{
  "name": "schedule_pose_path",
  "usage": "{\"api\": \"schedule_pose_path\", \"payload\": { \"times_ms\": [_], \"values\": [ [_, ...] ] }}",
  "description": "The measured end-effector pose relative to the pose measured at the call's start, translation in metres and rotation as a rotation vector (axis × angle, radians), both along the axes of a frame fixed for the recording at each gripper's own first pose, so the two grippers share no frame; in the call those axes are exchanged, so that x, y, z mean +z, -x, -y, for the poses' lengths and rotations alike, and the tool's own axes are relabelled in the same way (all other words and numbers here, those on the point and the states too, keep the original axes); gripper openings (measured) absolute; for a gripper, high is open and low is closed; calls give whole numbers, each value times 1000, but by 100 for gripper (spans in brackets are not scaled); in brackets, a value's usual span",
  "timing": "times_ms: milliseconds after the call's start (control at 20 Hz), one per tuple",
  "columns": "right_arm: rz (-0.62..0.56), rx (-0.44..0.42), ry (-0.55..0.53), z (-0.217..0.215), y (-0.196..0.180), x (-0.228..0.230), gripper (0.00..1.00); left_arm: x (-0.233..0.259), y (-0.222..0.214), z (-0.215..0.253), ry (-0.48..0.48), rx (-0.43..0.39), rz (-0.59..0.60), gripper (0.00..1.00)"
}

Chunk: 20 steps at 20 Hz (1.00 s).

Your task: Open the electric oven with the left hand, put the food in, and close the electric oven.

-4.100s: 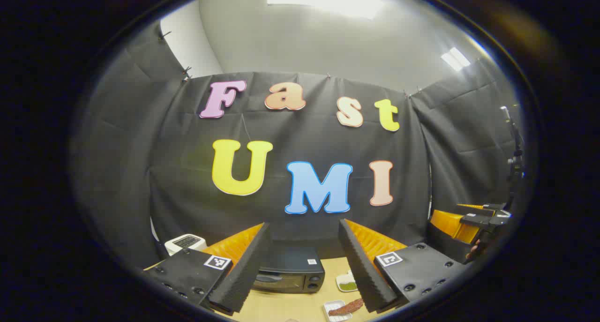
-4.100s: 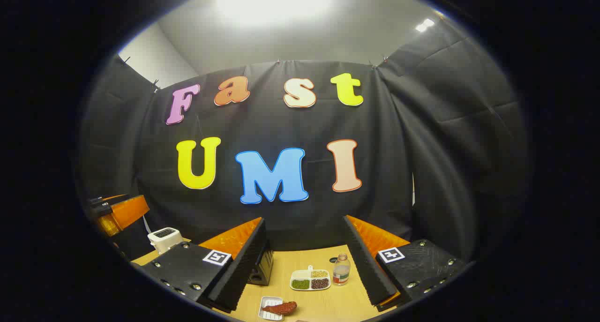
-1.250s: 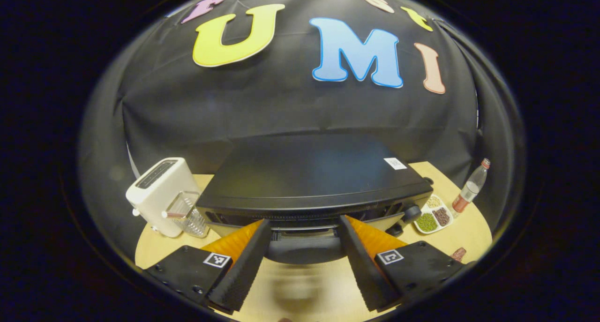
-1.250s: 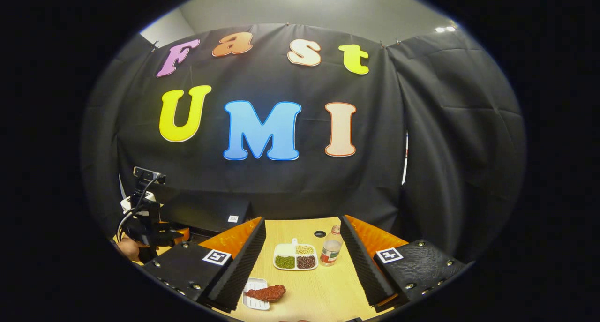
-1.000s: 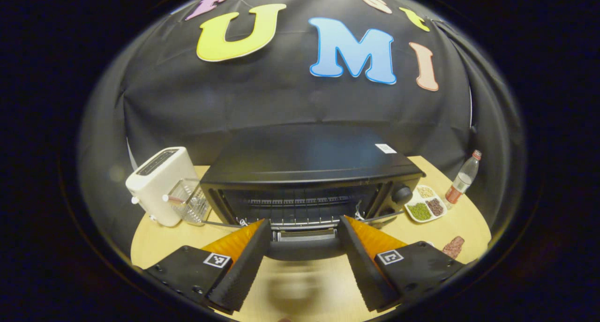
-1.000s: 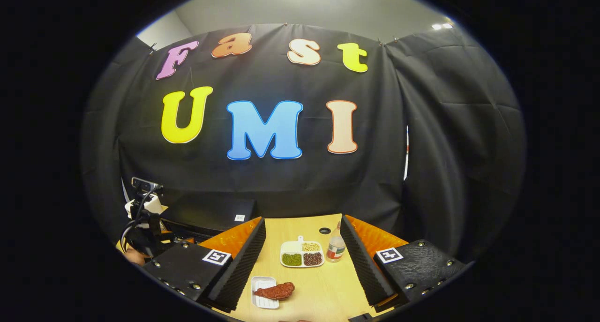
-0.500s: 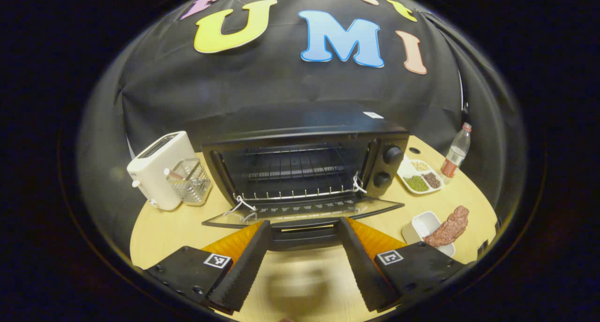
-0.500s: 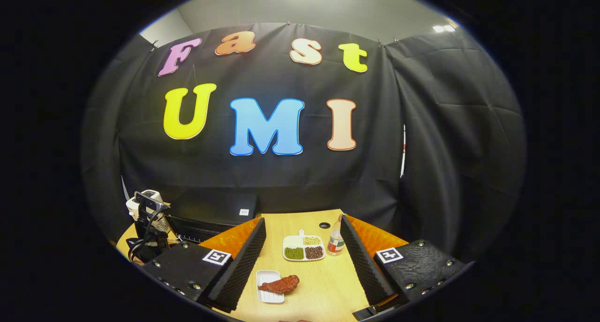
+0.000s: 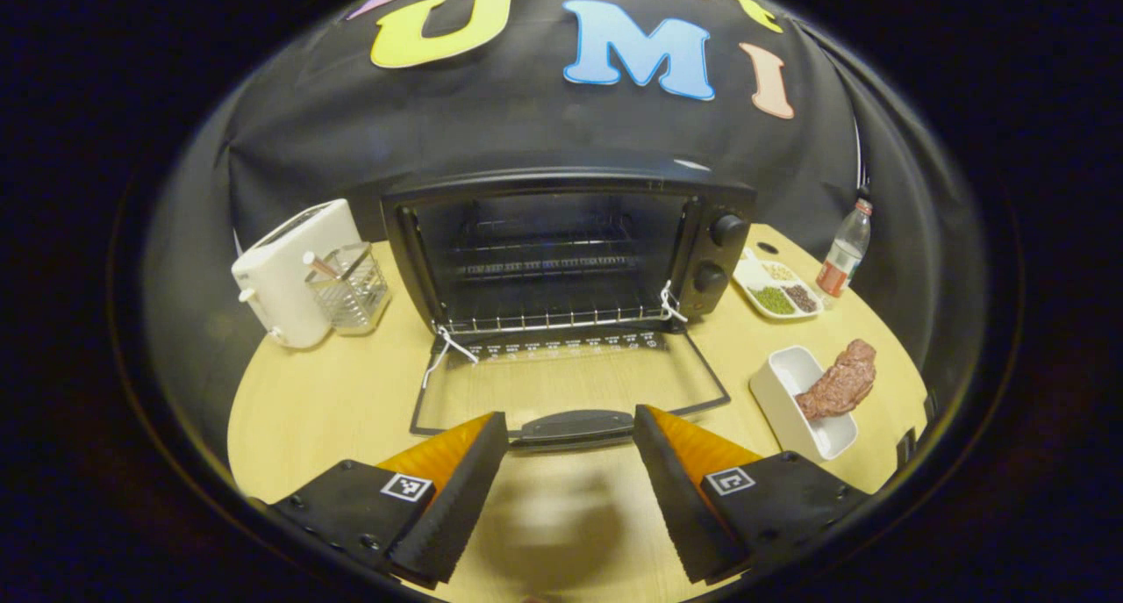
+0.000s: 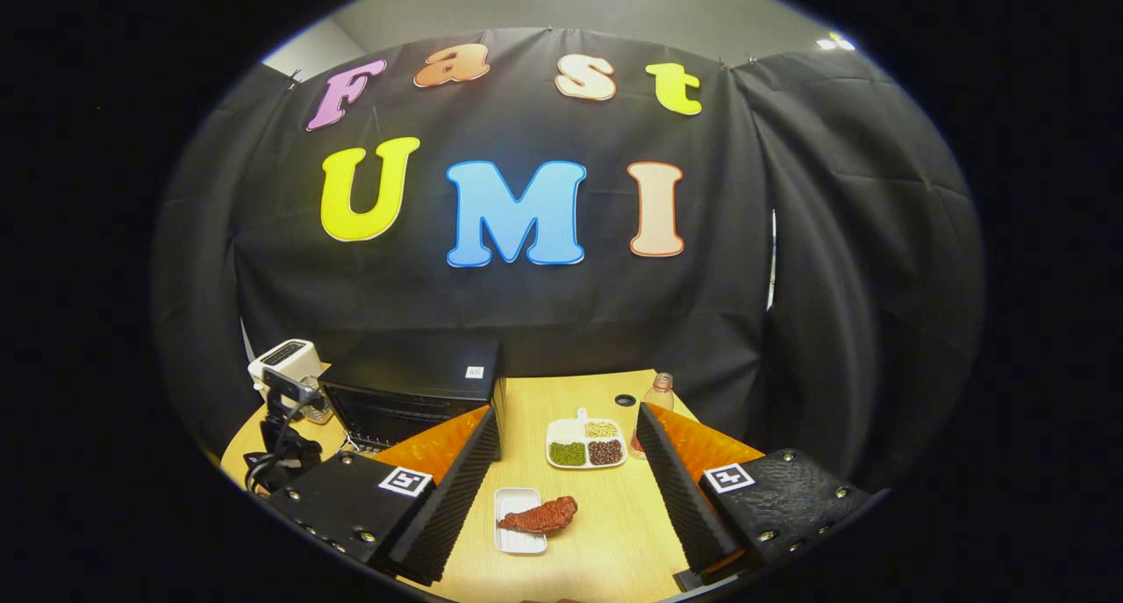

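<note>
**Oven door down, food not yet inside**

The left tool stood wide open, gripping nothing, its fingers either side of the door handle without pressing it. Beyond it the electric oven gaped, its glass door flat on the desk and its rack bare. The right tool was likewise spread and empty, hovering near the reddish meat, which lay across a white tray right of the oven. Opening looked done; loading and closing remained.
</note>
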State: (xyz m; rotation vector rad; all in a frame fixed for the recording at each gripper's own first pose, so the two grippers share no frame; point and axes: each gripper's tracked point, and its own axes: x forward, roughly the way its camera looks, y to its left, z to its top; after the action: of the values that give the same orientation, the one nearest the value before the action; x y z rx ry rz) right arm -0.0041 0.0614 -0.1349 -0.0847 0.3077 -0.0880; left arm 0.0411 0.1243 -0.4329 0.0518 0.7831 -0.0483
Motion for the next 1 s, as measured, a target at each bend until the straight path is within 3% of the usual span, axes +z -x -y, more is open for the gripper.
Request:
{"api": "schedule_pose_path", "payload": {
  "times_ms": [250, 450, 500, 550, 700, 900, 950, 1000],
  "values": [
    [-83, 49, -101, 17, -24, -38, 97, 115, -14, 2, 52, 53, 207, 97],
    [-212, 35, -335, 37, -36, -84, 98, 220, -23, 3, 68, 73, 399, 100],
    [-236, 34, -376, 40, -38, -96, 99, 239, -21, 2, 59, 77, 434, 92],
    [-265, 49, -418, 41, -42, -113, 99, 259, -19, 2, 52, 82, 466, 92],
    [-366, 90, -499, 42, -38, -163, 96, 309, -14, 6, 41, 95, 563, 93],
    [-502, 86, -736, 42, -27, -229, 96, 354, -9, 15, 49, 113, 642, 97],
    [-524, 69, -787, 41, -25, -242, 96, 360, -6, 19, 57, 117, 649, 91],
    [-535, 63, -826, 40, -24, -251, 96, 361, -6, 21, 61, 125, 646, 100]
  ]
}}
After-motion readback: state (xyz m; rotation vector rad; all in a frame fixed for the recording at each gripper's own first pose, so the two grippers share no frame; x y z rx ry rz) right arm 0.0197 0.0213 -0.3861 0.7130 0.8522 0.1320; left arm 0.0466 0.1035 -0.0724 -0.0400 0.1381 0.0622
